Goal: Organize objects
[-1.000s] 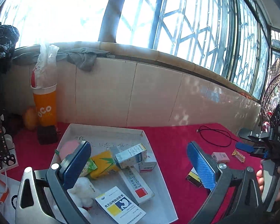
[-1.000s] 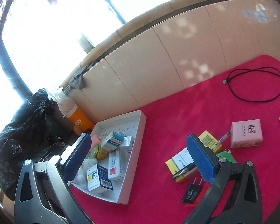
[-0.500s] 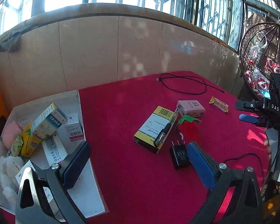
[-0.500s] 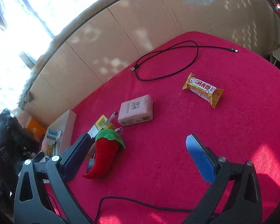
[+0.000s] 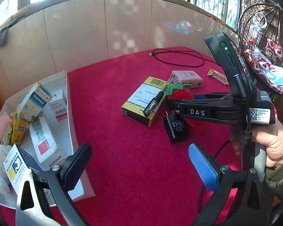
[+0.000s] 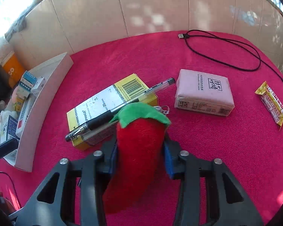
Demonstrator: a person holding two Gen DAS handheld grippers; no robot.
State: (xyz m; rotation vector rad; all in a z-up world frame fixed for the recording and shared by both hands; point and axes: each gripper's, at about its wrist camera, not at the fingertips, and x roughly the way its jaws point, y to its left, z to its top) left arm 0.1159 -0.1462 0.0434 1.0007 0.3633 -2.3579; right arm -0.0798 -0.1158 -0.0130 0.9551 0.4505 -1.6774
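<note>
Right wrist view: right gripper (image 6: 140, 156) is closing its jaws around the plush chili pepper (image 6: 137, 143) lying beside the yellow medicine box (image 6: 111, 105). Being soft, the toy risks squeezing out on lifting, nudging the pen (image 6: 120, 109). Left gripper (image 5: 139, 162) is hovering wide, empty.

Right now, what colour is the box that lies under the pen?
Yellow, with a white label and a black barcode: the box under the pen shows best in the right wrist view.
</note>
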